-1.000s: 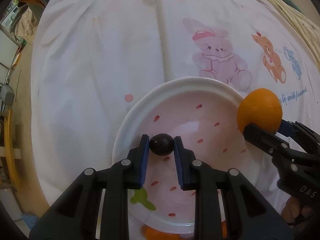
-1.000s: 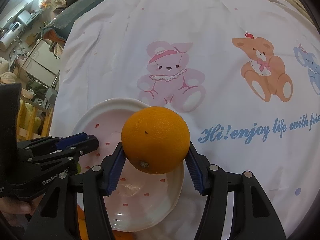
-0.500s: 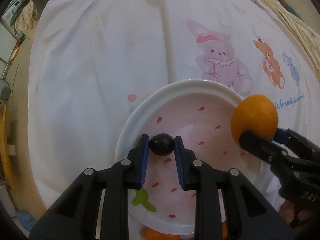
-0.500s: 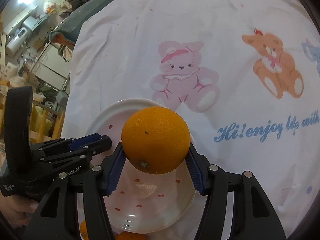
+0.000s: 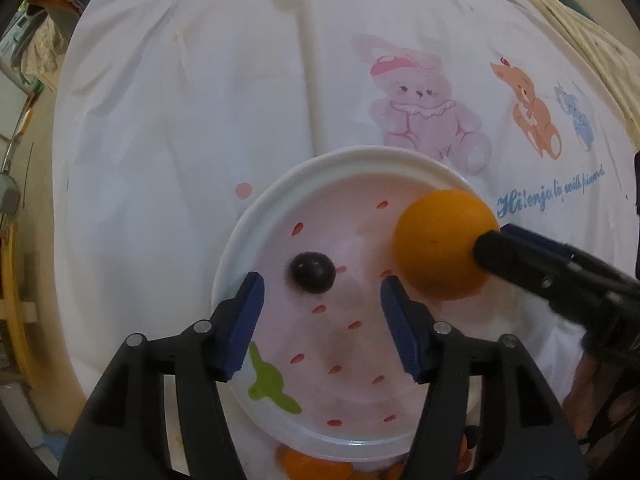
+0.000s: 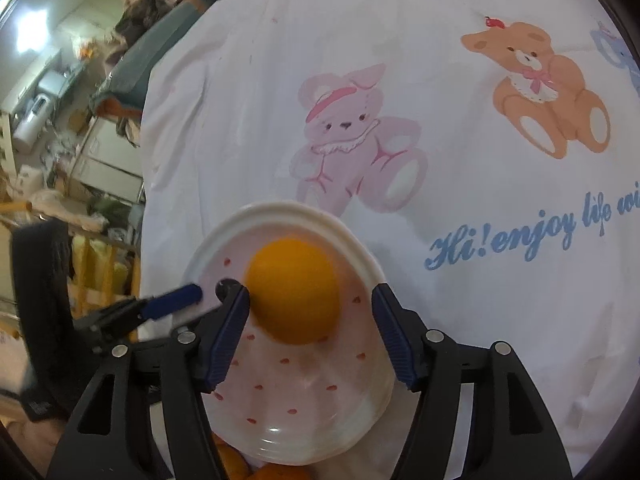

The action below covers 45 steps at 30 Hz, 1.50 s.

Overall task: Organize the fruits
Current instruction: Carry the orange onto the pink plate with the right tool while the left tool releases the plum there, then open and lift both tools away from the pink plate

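A white bowl with pink strawberry print (image 5: 256,216) (image 6: 360,248) sits on a white cartoon-print cloth. A dark grape (image 5: 312,272) lies in the bowl, just beyond my open left gripper (image 5: 322,294); in the right wrist view only its edge (image 6: 224,286) shows. An orange (image 5: 444,244) (image 6: 294,290) is over the bowl's right side, blurred. My right gripper (image 6: 310,306) is open around it, its left pad close to the orange, the right pad apart from it. The right gripper's finger (image 5: 532,256) reaches in from the right.
More orange fruit pieces lie just below the bowl's near rim (image 5: 308,462) (image 6: 276,470). The cloth has a pink bunny (image 5: 420,100), an orange bear (image 6: 544,88) and blue lettering (image 6: 540,228). Room clutter lies beyond the table's left edge (image 6: 60,120).
Both grippers opened. The left let the grape go into the bowl. The right moved over the bowl and released the orange, which now sits lower between its pads.
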Available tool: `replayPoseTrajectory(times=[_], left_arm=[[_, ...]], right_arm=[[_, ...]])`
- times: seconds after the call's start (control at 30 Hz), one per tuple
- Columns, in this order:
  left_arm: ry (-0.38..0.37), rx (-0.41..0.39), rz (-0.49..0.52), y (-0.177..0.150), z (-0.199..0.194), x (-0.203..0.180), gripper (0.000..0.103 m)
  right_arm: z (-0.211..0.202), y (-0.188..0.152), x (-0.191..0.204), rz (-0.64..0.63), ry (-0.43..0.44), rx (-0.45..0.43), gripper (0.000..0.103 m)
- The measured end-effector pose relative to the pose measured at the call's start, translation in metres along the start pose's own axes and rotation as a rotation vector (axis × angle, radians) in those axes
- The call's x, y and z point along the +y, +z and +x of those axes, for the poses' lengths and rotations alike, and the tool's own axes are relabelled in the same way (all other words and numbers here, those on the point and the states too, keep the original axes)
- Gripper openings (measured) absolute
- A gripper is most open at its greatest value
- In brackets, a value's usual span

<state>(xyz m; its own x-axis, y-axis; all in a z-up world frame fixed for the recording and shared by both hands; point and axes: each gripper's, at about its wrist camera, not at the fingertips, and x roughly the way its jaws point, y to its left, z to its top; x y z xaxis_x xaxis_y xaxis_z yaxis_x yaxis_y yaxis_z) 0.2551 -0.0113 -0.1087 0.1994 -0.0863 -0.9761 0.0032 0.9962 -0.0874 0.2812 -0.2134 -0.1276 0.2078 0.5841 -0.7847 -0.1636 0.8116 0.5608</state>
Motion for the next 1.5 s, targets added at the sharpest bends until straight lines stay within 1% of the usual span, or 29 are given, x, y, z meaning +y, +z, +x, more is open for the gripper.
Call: replayPoseTrajectory(times=[0.13, 0.33, 0.4, 0.53, 0.7, 0.77, 0.83, 0.9, 0.93, 0.97, 1.07, 1.13, 1.27, 1.37, 1.43, 1.5], left_arm=[[-0.007, -0.005, -0.015, 0.001, -0.002, -0.002, 0.057], [-0.011, -0.022, -0.035, -0.002, -0.011, 0.002, 0.057], [-0.02, -0.029, -0.042, -0.001, -0.015, 0.002, 0.057], [-0.018, -0.061, -0.067, -0.008, -0.031, 0.007, 0.057], [-0.019, -0.089, -0.088, -0.022, -0.052, 0.008, 0.057], [-0.01, -0.111, -0.072, -0.029, -0.059, 0.006, 0.057], [-0.022, -0.125, -0.061, -0.04, -0.068, 0.005, 0.058], [-0.045, -0.136, -0.071, -0.051, -0.077, 0.006, 0.058], [-0.049, -0.147, -0.072, -0.057, -0.083, 0.007, 0.06], [-0.045, -0.159, -0.068, -0.061, -0.087, 0.006, 0.067], [-0.018, -0.224, -0.045, -0.076, -0.106, 0.004, 0.081], [-0.015, -0.251, -0.03, -0.085, -0.115, 0.002, 0.085], [-0.022, -0.269, -0.039, -0.105, -0.124, 0.004, 0.086], [-0.034, -0.26, -0.059, -0.119, -0.124, 0.008, 0.086], [-0.023, -0.26, -0.069, -0.131, -0.123, 0.011, 0.086], [-0.023, -0.261, -0.123, -0.145, -0.12, 0.015, 0.086]], right_arm=[[-0.001, 0.0, 0.005, -0.03, -0.033, -0.006, 0.068], [-0.004, 0.0, 0.007, -0.042, -0.015, -0.011, 0.068], [-0.013, 0.001, 0.012, -0.064, -0.023, -0.032, 0.068], [-0.031, 0.0, 0.015, -0.051, -0.016, -0.073, 0.068], [-0.055, -0.011, 0.017, -0.049, -0.036, -0.104, 0.068], [-0.068, -0.017, 0.02, -0.062, -0.053, -0.113, 0.068], [-0.079, -0.027, 0.024, -0.089, -0.073, -0.118, 0.068], [-0.091, -0.04, 0.025, -0.11, -0.091, -0.122, 0.068], [-0.095, -0.045, 0.025, -0.112, -0.095, -0.122, 0.068], [-0.1, -0.051, 0.025, -0.111, -0.098, -0.125, 0.068], [-0.116, -0.068, 0.023, -0.087, -0.102, -0.146, 0.068], [-0.126, -0.078, 0.022, -0.068, -0.101, -0.161, 0.068], [-0.142, -0.096, 0.021, -0.051, -0.126, -0.195, 0.069], [-0.148, -0.11, 0.018, -0.023, -0.135, -0.2, 0.07], [-0.148, -0.117, 0.015, -0.003, -0.14, -0.197, 0.07], [-0.147, -0.123, 0.012, 0.02, -0.134, -0.193, 0.07]])
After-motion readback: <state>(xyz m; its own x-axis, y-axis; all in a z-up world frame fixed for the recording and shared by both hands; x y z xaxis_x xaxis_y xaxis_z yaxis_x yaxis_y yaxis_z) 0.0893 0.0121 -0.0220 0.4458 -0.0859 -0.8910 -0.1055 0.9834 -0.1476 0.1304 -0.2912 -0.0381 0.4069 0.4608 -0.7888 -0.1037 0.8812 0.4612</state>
